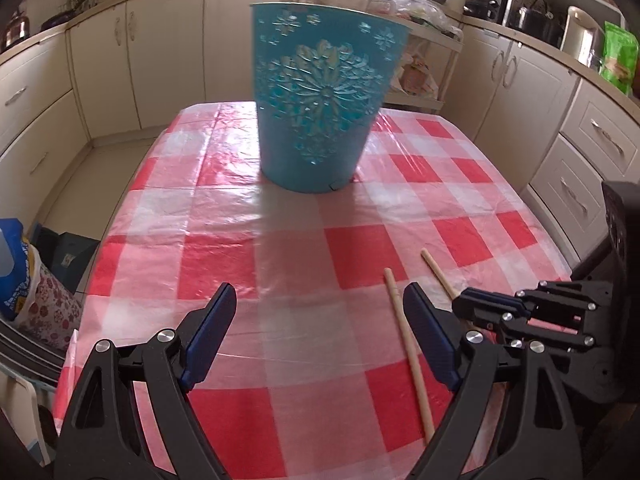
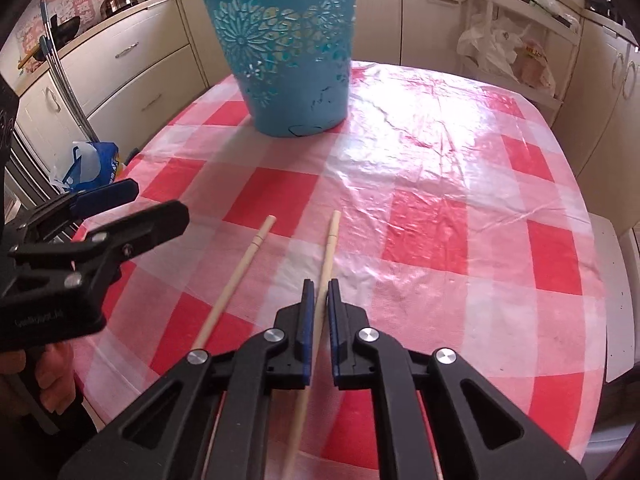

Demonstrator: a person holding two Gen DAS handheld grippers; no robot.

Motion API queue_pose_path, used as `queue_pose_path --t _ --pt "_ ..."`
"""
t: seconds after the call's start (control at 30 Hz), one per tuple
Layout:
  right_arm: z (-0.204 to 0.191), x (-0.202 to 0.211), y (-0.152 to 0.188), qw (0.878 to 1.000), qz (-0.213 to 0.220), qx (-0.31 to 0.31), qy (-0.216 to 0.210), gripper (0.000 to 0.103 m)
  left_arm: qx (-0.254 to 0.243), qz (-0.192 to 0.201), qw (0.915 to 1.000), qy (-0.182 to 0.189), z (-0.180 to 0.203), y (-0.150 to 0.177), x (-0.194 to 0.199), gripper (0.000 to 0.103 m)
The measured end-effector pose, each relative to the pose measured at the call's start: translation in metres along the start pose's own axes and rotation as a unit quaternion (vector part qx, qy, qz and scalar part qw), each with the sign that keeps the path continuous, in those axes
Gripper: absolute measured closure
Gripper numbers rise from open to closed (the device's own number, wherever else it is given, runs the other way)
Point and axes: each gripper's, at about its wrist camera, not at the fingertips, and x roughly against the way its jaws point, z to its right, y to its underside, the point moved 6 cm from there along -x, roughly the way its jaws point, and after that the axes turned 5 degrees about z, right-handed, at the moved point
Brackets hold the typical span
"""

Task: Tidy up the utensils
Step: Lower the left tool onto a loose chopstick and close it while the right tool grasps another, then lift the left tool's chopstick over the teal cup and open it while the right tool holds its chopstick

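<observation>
- Your right gripper (image 2: 318,282) is clamped on the right chopstick (image 2: 329,248); its tip sticks out ahead of the pads, toward the blue bucket (image 2: 280,40)
- Left chopstick (image 1: 408,356) lies flat on the checked tablecloth (image 1: 280,240), just inside the right finger of your left gripper (image 1: 320,296), not gripped
- Left jaws stand wide apart, holding nothing
- Bucket stands upright at the far end, well apart from both grippers
- Open cloth lies between; the near table edge is close below

bright backlight, glare on tablecloth (image 1: 224,160), perhaps slight blur, fisheye edges
</observation>
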Motion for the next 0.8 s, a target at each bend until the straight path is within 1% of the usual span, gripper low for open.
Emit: queue_pose_path --t 0.1,0.17,0.23,0.33,0.43,0.47,0.5,0.53,0.57,0.6,0.63,0.67,0.73,0.8 --pt "0.013 0.003 0.003 1.000 0.001 -0.026 -0.009 0.097 -0.021 -0.021 0.9995 0.011 0.025 0.009 -0.003 0.022" --pt "0.016 0.004 0.004 0.999 0.002 -0.037 -0.018 0.097 -0.038 -0.033 0.9987 0.010 0.038 0.017 -0.002 0.025" --pt "0.017 0.004 0.003 0.999 0.000 -0.039 -0.023 0.097 -0.052 -0.042 0.9977 0.003 0.044 0.026 -0.001 0.033" --pt "0.020 0.001 -0.002 0.998 -0.002 -0.050 -0.027 0.096 -0.049 -0.057 0.9972 -0.004 0.042 0.030 -0.007 0.036" --pt "0.017 -0.006 -0.009 0.999 -0.006 -0.040 -0.028 0.096 -0.039 -0.058 0.9976 -0.008 0.038 0.019 -0.013 0.036" --pt "0.015 -0.007 -0.010 0.999 -0.007 -0.032 -0.025 0.096 -0.037 -0.061 0.9974 -0.004 0.037 0.016 -0.015 0.039" --pt "0.013 -0.008 -0.011 0.999 -0.010 -0.022 -0.021 0.096 -0.036 -0.068 0.9970 0.003 0.038 0.015 -0.018 0.049" --pt "0.012 -0.008 -0.011 1.000 -0.012 -0.015 -0.018 0.096 -0.039 -0.076 0.9963 0.010 0.040 0.014 -0.022 0.062" --pt "0.012 -0.008 -0.011 1.000 -0.012 -0.014 -0.017 0.096 -0.043 -0.082 0.9955 0.017 0.042 0.015 -0.025 0.071" --pt "0.013 -0.008 -0.011 1.000 -0.012 -0.019 -0.019 0.097 -0.054 -0.081 0.9951 0.020 0.044 0.016 -0.027 0.082" --pt "0.014 -0.009 -0.011 0.999 -0.012 -0.028 -0.024 0.097 -0.067 -0.081 0.9942 0.025 0.046 0.016 -0.028 0.090" --pt "0.017 -0.009 -0.012 0.999 -0.012 -0.043 -0.031 0.097 -0.083 -0.079 0.9930 0.029 0.047 0.014 -0.030 0.095" --pt "0.022 -0.010 -0.012 0.996 -0.013 -0.078 -0.051 0.097 -0.091 -0.085 0.9909 0.052 0.046 0.010 -0.034 0.098" --pt "0.023 -0.010 -0.012 0.995 -0.012 -0.081 -0.048 0.097 -0.108 -0.104 0.9862 0.071 0.045 0.006 -0.036 0.098"
